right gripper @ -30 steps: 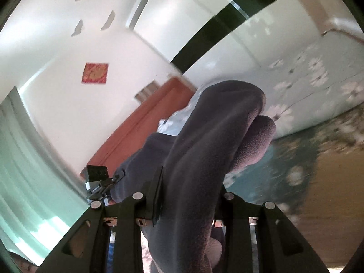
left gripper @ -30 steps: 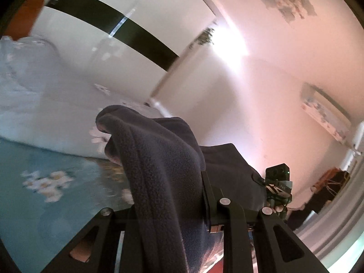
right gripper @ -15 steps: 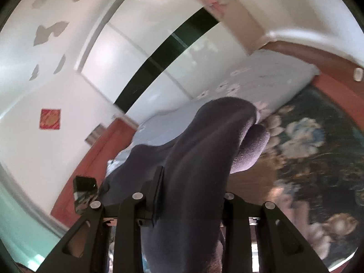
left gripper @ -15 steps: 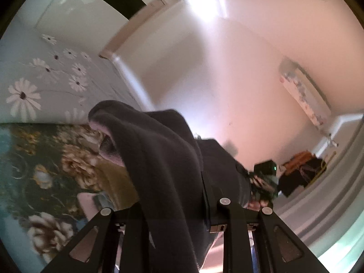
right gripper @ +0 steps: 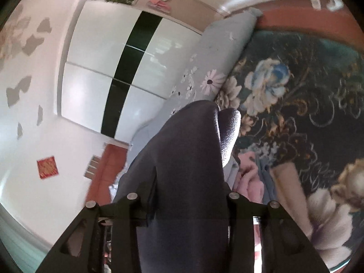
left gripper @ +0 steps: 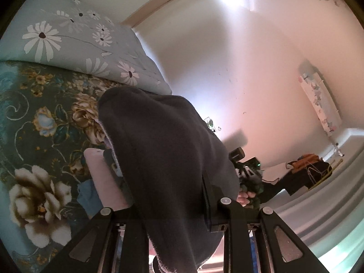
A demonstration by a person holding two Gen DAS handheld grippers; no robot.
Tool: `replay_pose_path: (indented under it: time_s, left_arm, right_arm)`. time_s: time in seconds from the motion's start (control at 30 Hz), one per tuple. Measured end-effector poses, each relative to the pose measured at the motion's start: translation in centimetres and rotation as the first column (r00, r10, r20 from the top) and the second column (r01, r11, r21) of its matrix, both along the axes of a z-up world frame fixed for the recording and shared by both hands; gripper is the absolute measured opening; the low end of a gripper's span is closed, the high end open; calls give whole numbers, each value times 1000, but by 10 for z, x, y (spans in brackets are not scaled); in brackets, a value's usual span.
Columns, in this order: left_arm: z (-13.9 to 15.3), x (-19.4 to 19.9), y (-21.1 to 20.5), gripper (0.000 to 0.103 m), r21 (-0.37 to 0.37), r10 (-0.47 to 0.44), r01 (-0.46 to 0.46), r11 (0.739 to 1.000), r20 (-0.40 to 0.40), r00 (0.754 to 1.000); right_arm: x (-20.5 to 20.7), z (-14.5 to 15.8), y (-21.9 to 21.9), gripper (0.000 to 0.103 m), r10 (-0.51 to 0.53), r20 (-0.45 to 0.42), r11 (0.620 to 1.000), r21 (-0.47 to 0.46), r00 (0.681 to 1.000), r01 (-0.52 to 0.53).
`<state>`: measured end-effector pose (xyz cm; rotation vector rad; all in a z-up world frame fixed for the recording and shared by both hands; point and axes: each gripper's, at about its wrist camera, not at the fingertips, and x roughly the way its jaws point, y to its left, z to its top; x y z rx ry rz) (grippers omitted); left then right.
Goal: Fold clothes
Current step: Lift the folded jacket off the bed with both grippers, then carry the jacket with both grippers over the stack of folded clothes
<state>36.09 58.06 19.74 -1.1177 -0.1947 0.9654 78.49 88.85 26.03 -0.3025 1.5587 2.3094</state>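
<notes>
Bedroom, pale walls [left gripper: 227, 72]; white wardrobe with a black stripe [right gripper: 118, 68] in the right view. Below both my grippers lies a dark teal bedspread with large flowers [left gripper: 34, 136], and a light blue daisy-print quilt [left gripper: 75, 45] sits bunched along its far side.

My left gripper [left gripper: 175, 207] is pinching a dark grey fleece garment [left gripper: 163, 159]; the cloth bunches up between the fingers and droops over the front, hiding the tips. My right gripper [right gripper: 182, 195] is likewise clamped on the same fleece [right gripper: 188, 163], a thick fold rising between its fingers and curling over at the top. The garment is held up off the bed between the two.

In the left view the other gripper [left gripper: 245, 168] shows past the fleece, with a bit of my hand [left gripper: 243, 199] on it.

On the bedspread under the fleece: a pink folded item [left gripper: 102, 182] and something blue [left gripper: 87, 195] just beside it. The right view shows pink cloth [right gripper: 248, 177] touching blue cloth [right gripper: 264, 170].
</notes>
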Motion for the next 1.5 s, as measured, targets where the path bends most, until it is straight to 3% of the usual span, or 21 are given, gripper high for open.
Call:
replay_pose_path:
  time_s: [0.13,0.2,0.47,0.77,0.83,0.93,1.0,1.07,1.17,1.2,1.33,1.5]
  left_arm:
    - [-10,-3,-5,28,0,-2,2,1000,24,1000]
    - [-13,-3,-6,30,0,-5,5,1000,30,1000]
    - [6,1,-8,53,3,-57,58,998,-126,990]
    - [2,6,-7,55,-7,-85,86,996,-163,983]
    - [1,7,-8,55,-5,-90,90,996,-162,983]
    - [1,10,-8,55,-2,-96,98,995,-176,980]
    - [1,14,-9,54,1,-104,106,994,-187,977]
    - [1,18,-9,54,0,-111,114,994,-206,972]
    - [-1,24,-10,54,-7,-125,126,992,-213,969]
    - [-2,25,-10,53,-8,-127,128,992,-214,969]
    - [-5,30,-14,53,-12,-132,133,991,-216,967]
    - [-8,37,-20,53,-20,-140,139,990,-232,963]
  right_arm:
    - [-2,8,-6,43,-3,59,1000,28,998,2]
    - [1,6,-4,49,-19,73,1000,16,997,18]
    - [16,17,-11,58,-95,144,995,57,985,87]
    - [21,28,-19,58,-134,232,990,80,963,119]
    - [19,34,-22,58,-156,284,986,109,946,129]
    - [26,55,-26,58,-270,347,956,206,898,208]
    - [32,72,-31,58,-360,338,922,272,870,276]
    - [25,92,-43,58,-398,309,892,351,864,286]
    - [-21,113,-62,58,-276,295,898,418,915,136]
    - [-43,117,-69,58,-234,318,895,440,919,75]
    - [-140,126,-88,58,-99,434,861,489,895,-142]
    - [-222,108,-83,58,-9,526,869,426,851,-254]
